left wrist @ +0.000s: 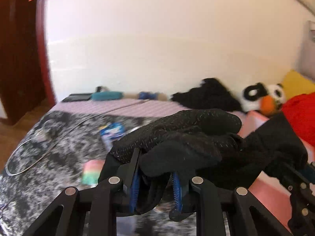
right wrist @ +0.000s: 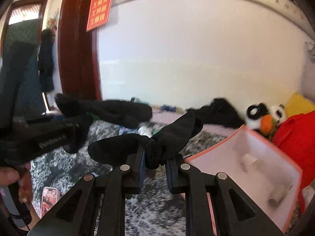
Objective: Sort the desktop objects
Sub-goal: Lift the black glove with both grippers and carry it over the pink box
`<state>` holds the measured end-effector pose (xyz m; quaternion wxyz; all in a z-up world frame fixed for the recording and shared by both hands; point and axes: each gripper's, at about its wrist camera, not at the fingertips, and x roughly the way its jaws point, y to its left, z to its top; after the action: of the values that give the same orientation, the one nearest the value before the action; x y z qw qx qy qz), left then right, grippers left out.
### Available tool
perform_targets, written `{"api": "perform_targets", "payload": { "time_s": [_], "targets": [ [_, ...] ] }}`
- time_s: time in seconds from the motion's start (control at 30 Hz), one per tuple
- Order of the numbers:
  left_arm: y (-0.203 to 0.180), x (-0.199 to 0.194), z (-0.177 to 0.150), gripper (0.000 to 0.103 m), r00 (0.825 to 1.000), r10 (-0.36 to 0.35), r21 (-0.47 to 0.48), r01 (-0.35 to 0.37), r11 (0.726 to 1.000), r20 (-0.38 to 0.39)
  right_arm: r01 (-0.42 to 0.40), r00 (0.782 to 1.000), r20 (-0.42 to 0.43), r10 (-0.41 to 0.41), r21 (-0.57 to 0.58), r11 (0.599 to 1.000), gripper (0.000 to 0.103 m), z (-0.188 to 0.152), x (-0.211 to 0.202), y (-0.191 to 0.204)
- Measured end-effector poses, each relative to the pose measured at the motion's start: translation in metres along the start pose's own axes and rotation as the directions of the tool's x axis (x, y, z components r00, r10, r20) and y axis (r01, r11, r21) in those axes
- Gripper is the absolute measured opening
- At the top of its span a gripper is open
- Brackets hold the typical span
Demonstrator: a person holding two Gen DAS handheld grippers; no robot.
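My left gripper (left wrist: 155,188) is shut on a black knit glove (left wrist: 177,137) and holds it above the grey patterned bed cover (left wrist: 59,147). My right gripper (right wrist: 154,174) is shut on a black sock (right wrist: 157,145) bunched between its fingers, just left of a pink open box (right wrist: 254,169). The left gripper with its glove (right wrist: 110,112) shows at the left of the right wrist view. The right gripper's black cloth (left wrist: 275,143) shows at the right of the left wrist view, over the pink box (left wrist: 256,122).
On the cover lie a blue packet (left wrist: 113,132), a pastel striped item (left wrist: 90,172), a wire loop (left wrist: 25,157) and a phone (right wrist: 49,198). A panda plush (right wrist: 265,116), red cloth (right wrist: 295,143), black cloth pile (left wrist: 208,94) and yellow cushion (left wrist: 297,82) sit behind.
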<state>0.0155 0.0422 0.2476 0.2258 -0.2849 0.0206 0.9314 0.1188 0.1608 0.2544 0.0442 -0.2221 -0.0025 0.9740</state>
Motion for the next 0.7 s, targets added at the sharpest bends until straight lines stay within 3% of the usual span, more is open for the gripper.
{"api": "perform_targets", "payload": {
  "time_s": [0.2,0.4,0.7],
  "targets": [
    [-0.051,-0.01,0.01,0.023,0.996,-0.086,0.043,0.085,0.995,0.034,0.103,0.99,0.096,-0.106,0.03,0.994,0.018,0.015,-0.049,-0.035],
    [-0.103,-0.003,0.013,0.023,0.984,-0.178,0.089,0.175,0.981,0.028,0.219,0.963,0.137,-0.232,0.104,0.97,0.019,0.02,-0.081,-0.086],
    [-0.174,0.039,-0.002,0.023,0.962,-0.264,0.161,0.272,0.949,-0.073,0.379,0.92,0.027,-0.392,0.198,0.904,0.019,0.003,-0.079,-0.171]
  ]
}}
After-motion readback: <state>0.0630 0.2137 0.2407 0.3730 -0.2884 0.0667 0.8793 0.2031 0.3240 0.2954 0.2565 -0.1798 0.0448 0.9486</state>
